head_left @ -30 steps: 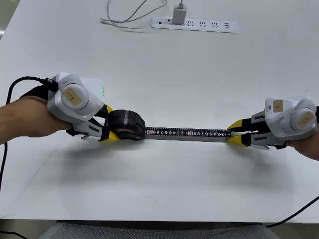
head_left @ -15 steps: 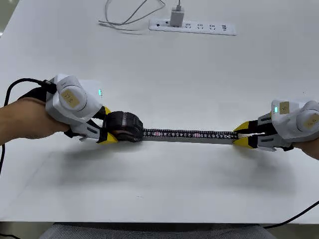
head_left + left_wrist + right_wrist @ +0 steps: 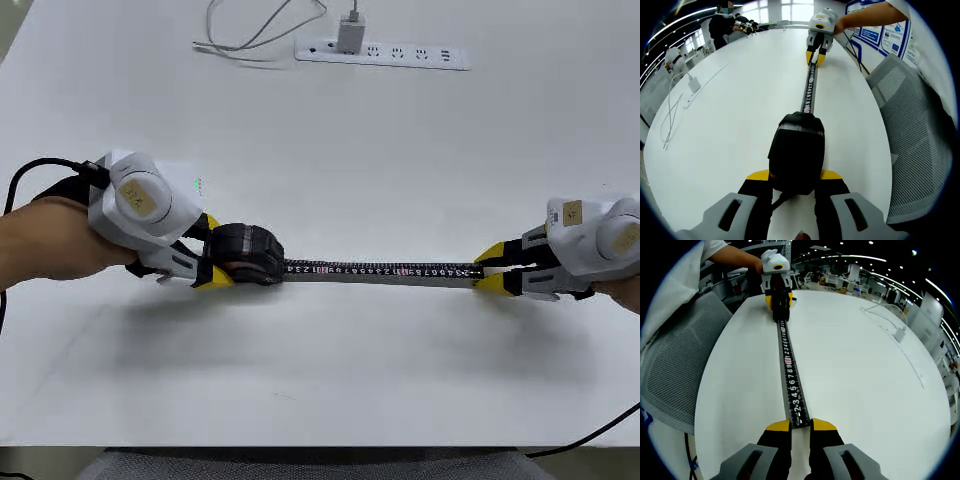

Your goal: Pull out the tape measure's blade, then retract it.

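White workbench in a lit workshop is carrying a black, rounded plastic tape measure case at the person's left, its dark numbered steel blade stretching straight across the top to the right. Here the left gripper is clamping the case between yellow-tipped jaws while the right gripper is pinching the blade's far end. Thin, springy and probably sharp-edged, the blade is likely straining to snap back, so its end looks the place to be holding, with the solid case braced; a white power strip is lying at the far edge.
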A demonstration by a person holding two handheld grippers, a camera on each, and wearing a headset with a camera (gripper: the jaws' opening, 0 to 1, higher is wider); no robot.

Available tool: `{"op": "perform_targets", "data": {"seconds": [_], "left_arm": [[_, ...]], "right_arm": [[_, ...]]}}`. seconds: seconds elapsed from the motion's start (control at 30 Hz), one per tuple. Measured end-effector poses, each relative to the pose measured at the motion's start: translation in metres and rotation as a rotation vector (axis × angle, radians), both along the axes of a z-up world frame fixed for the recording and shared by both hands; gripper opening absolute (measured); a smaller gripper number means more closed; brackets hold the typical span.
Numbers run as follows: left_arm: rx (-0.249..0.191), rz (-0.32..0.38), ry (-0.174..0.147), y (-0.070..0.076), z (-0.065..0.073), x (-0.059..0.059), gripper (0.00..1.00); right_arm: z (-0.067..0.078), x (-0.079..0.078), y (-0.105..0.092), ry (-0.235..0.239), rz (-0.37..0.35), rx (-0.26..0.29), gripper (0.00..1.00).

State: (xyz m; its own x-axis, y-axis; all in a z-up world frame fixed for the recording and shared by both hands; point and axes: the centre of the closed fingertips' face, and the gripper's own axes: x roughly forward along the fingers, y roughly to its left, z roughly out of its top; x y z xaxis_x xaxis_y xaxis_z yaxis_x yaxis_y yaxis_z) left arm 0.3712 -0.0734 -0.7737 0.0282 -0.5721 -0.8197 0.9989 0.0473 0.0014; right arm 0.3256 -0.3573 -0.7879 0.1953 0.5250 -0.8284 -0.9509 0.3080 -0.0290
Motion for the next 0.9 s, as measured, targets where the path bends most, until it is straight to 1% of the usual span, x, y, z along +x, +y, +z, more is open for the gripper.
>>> {"op": "perform_targets", "data": {"seconds": [0.1, 0.17, 0.2, 0.3, 0.37, 0.5, 0.6, 0.67, 0.73, 0.8, 0.83, 0.9], "left_arm": [[0.003, 0.001, -0.004, -0.0001, 0.0003, 0.0002, 0.27], [0.007, 0.001, -0.009, -0.0002, 0.0003, 0.0002, 0.28], [0.003, 0.008, -0.004, -0.0004, 0.0005, 0.0003, 0.28], [-0.004, 0.022, 0.0, -0.0008, 0.0007, 0.0007, 0.28], [0.006, 0.022, -0.004, -0.0007, 0.0008, 0.0003, 0.28], [0.006, 0.023, 0.002, -0.001, 0.0013, 0.0005, 0.28], [0.01, 0.022, -0.005, -0.0011, 0.0011, 0.0003, 0.28], [0.008, 0.025, -0.003, -0.0012, 0.0012, 0.0001, 0.29], [0.009, 0.029, 0.006, -0.0012, 0.0013, 0.0, 0.29], [0.011, 0.023, 0.003, -0.0012, 0.0012, 0.0007, 0.29], [0.012, 0.022, 0.003, -0.0013, 0.0012, 0.0002, 0.29], [0.014, 0.026, 0.006, -0.0011, 0.0011, 0.0002, 0.29]], "right_arm": [[0.0001, -0.0002, 0.0003, 0.003, 0.0, -0.007, 0.09], [-0.0004, -0.0002, 0.0003, 0.004, 0.013, -0.024, 0.09], [-0.0006, -0.0002, 0.0003, 0.002, 0.026, -0.037, 0.09], [-0.0012, -0.0002, 0.0, 0.011, 0.031, -0.057, 0.1], [-0.0014, -0.0011, 0.0001, 0.013, 0.04, -0.077, 0.1], [-0.0019, -0.0012, -0.0007, 0.013, 0.054, -0.093, 0.1], [-0.0021, -0.0013, -0.0011, 0.013, 0.058, -0.099, 0.1], [-0.0022, -0.0012, -0.0014, 0.014, 0.053, -0.099, 0.11], [-0.002, -0.0015, -0.0019, 0.02, 0.041, -0.101, 0.11], [-0.0008, -0.0023, -0.0019, 0.026, 0.039, -0.102, 0.11], [-0.0001, -0.0016, -0.0024, 0.026, 0.031, -0.1, 0.12], [0.0033, -0.0002, -0.0014, 0.031, 0.007, -0.078, 0.14]]}}
